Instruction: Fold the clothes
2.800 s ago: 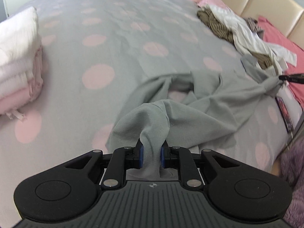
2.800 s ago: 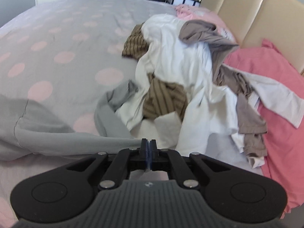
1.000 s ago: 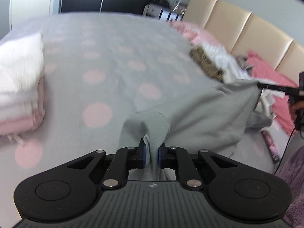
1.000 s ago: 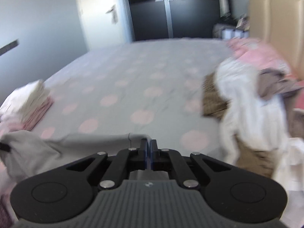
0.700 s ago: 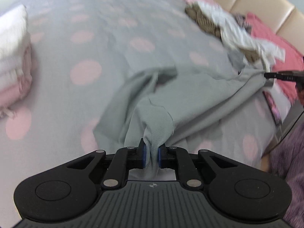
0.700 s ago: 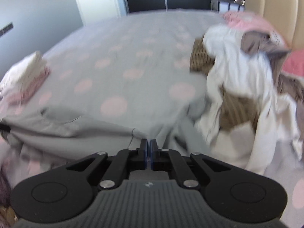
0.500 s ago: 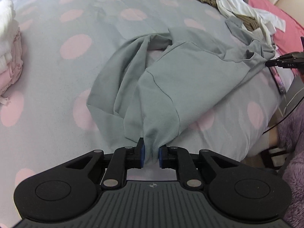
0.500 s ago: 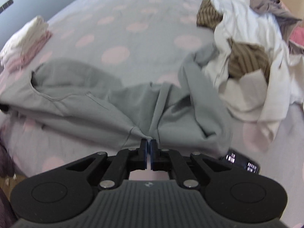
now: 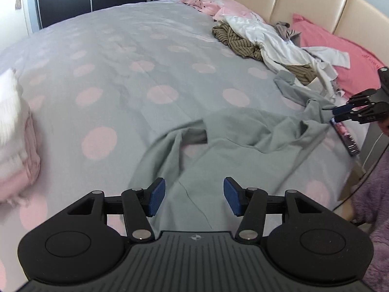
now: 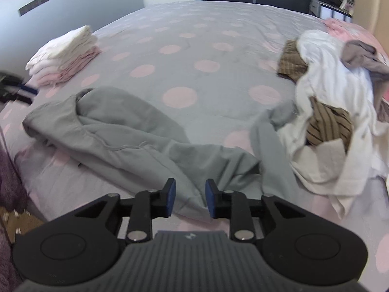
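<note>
Both claws, left claw (image 9: 194,196) & right claw (image 10: 189,197), gape w/ nothing held over the rumpled grey top (image 10: 126,138) on the bed (image 9: 145,48); the person should flatten its wrinkles before creasing.

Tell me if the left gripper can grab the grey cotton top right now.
Probably yes: the left gripper is open, the grey cotton top lies directly beneath its fingers, with nothing in between.

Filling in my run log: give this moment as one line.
left gripper: open | right gripper: open | grey garment: crumpled on bed, unfolded
</note>
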A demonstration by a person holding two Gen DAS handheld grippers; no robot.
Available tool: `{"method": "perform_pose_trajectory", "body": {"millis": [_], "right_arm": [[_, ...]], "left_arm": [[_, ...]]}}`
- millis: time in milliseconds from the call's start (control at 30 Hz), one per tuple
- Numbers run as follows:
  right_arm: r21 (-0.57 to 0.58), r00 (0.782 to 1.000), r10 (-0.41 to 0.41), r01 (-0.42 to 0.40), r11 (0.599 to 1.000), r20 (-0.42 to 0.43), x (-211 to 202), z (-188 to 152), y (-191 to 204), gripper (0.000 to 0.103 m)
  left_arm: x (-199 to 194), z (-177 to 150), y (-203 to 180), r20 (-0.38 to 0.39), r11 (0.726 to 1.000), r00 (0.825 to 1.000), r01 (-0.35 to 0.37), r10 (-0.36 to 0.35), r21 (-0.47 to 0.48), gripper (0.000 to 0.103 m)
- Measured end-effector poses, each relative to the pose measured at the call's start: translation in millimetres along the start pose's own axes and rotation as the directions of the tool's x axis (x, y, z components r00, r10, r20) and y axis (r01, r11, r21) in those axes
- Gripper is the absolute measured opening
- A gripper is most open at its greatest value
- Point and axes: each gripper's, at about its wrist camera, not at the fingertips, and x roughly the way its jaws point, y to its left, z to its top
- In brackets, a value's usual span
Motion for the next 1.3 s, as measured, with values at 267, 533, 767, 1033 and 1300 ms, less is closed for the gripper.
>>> {"method": "perform_pose_trajectory", "body": {"millis": [267,533,767,1033,1300], "right_arm": [[0.001,0.998,0.01,-0.01,1.0,0.059,-9,32,-20,0.039],[0.014,0.999,-0.007,0.007,1.0,0.044,5,40,-29,0.041],[0.014,1.0,0.0,0.0,1.0,0.012,18,37,-30,0.041],[-0.013,0.999,0.026,-0.026,1.0,-0.024,32,34,-19,0.041],[-0.023,1.0,0.02,-0.021,1.0,-0.022,31,36,-18,0.042]], "left_arm": [[39,14,7,-0.044,0.999,0.999,0.011,-0.01,0.03,0.051],[69,5,15,-0.112,0.995,0.99,0.093,-0.087,0.045,0.051],[72,3,13,-0.11,0.989,0.986,0.134,-0.127,0.064,0.036],[66,3,2,-0.048,0.979,0.991,0.13,-0.124,0.155,0.04],[64,5,-14,-0.036,0.964,0.993,0.115,-0.11,0.24,0.026]]}}
